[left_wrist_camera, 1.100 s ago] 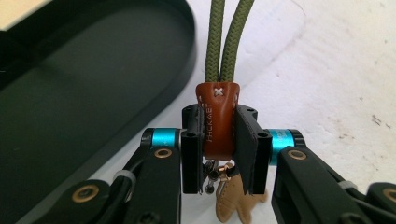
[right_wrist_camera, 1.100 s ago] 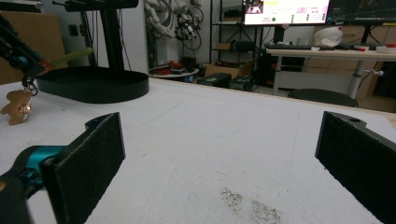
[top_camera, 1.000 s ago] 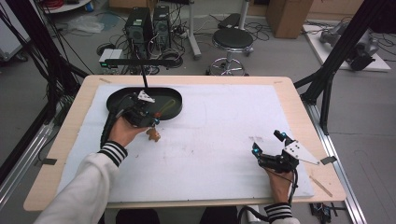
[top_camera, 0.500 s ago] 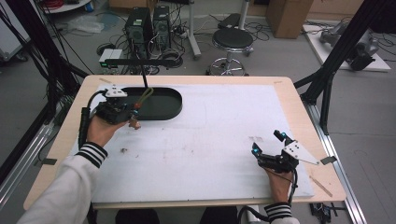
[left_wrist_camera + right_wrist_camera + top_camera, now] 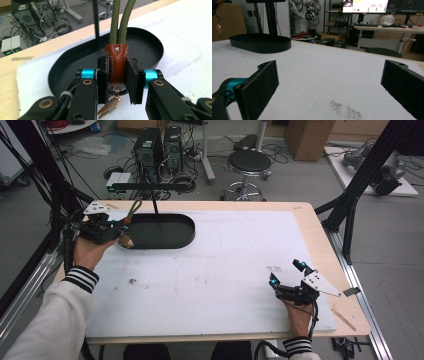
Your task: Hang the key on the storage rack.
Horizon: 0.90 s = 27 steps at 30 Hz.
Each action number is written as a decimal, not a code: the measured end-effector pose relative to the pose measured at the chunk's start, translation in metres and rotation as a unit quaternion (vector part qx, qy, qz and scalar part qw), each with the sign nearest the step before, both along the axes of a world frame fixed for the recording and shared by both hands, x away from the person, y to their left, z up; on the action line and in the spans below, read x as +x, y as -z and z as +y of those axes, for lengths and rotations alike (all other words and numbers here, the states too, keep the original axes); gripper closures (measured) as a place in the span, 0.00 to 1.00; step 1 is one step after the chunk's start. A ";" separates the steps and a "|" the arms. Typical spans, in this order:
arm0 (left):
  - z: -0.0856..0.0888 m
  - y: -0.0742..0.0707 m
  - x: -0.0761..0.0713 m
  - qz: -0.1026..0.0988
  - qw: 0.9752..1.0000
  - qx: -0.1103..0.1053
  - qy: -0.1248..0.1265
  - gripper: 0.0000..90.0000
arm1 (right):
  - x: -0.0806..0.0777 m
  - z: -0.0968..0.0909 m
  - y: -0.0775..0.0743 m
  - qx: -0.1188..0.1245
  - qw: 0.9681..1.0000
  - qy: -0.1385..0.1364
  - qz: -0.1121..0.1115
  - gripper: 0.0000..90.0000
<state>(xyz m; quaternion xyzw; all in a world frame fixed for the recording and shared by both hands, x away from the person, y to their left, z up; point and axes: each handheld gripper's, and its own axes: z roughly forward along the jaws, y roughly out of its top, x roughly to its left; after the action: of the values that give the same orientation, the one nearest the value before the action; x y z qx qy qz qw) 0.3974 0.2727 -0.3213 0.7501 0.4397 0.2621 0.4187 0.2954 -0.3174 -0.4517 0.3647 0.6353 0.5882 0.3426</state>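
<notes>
even, diffuse overhead light fills the room, and the white table cover (image 5: 210, 270) reads bright without glare. shadows are faint and soft; a dim one sits under the right gripper (image 5: 286, 272). the high view is soft and low in detail. in the left gripper view the leather tab (image 5: 116, 63) between the pads is sharp, while the floor beyond blurs. past the right gripper's fingertips, the monitors (image 5: 384, 5) glow overexposed.

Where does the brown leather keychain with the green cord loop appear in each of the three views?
High view: keychain far left, in the left gripper, beside the black tray.
Left gripper view: centre, pinched between the jaws.
Right gripper view: top-left corner, tiny.
Shared landmark: the black tray.
</notes>
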 end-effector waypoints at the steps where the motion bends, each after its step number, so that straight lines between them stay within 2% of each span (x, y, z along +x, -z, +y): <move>1: 0.002 -0.001 0.001 0.000 1.000 -0.002 0.000 0.81 | 0.000 0.000 0.000 0.000 1.000 0.001 0.000 0.01; 10: 0.016 -0.008 0.008 -0.010 1.000 -0.006 -0.015 0.81 | 0.001 0.000 0.000 -0.004 1.000 0.000 -0.002 0.00; 13: 0.020 -0.009 0.010 -0.020 0.999 -0.018 -0.023 0.81 | 0.000 0.001 0.000 -0.004 1.000 0.000 0.002 0.00; 19: 0.028 -0.005 0.016 -0.019 0.999 -0.026 -0.038 0.81 | 0.000 0.001 0.000 -0.004 1.000 -0.001 0.003 0.00; 22: 0.030 -0.006 0.020 -0.022 0.999 -0.014 -0.045 0.81 | 0.000 0.001 0.000 -0.003 1.000 0.000 0.003 0.01; 27: 0.032 -0.011 0.029 -0.029 0.998 -0.009 -0.053 0.81 | 0.001 0.001 0.000 -0.003 1.000 0.000 0.002 0.01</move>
<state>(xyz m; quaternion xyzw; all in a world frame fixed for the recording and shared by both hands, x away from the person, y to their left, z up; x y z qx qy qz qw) 0.4262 0.3052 -0.3099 0.7137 0.4693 0.3015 0.4237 0.2960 -0.3168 -0.4514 0.3645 0.6375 0.5859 0.3426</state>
